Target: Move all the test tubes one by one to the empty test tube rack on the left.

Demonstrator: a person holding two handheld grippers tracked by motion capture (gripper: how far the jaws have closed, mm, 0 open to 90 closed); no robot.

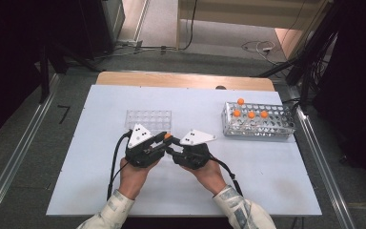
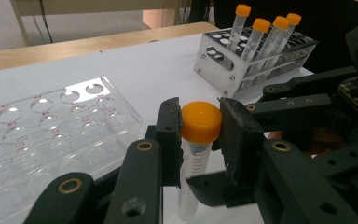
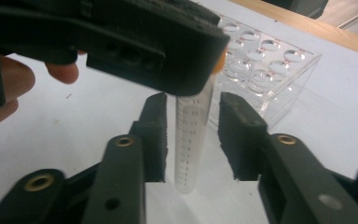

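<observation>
A clear tube with an orange cap (image 2: 200,122) stands upright just above the white table, in front of the clear plastic rack (image 2: 51,130). My left gripper (image 2: 199,135) is shut on the tube's cap, one jaw pressed on each side. My right gripper (image 3: 192,135) is open, its jaws flanking the tube's graduated body (image 3: 191,140) with a small gap on both sides. In the high view both grippers meet mid-table, the left gripper (image 1: 166,139) and the right gripper (image 1: 170,148) around the orange cap (image 1: 167,136).
A metal rack (image 1: 259,125) at the right back of the table holds several orange-capped tubes (image 2: 261,35). The clear rack (image 1: 148,118) has bare holes. White table sheet (image 1: 100,181) extends around the hands; floor rails run along both sides.
</observation>
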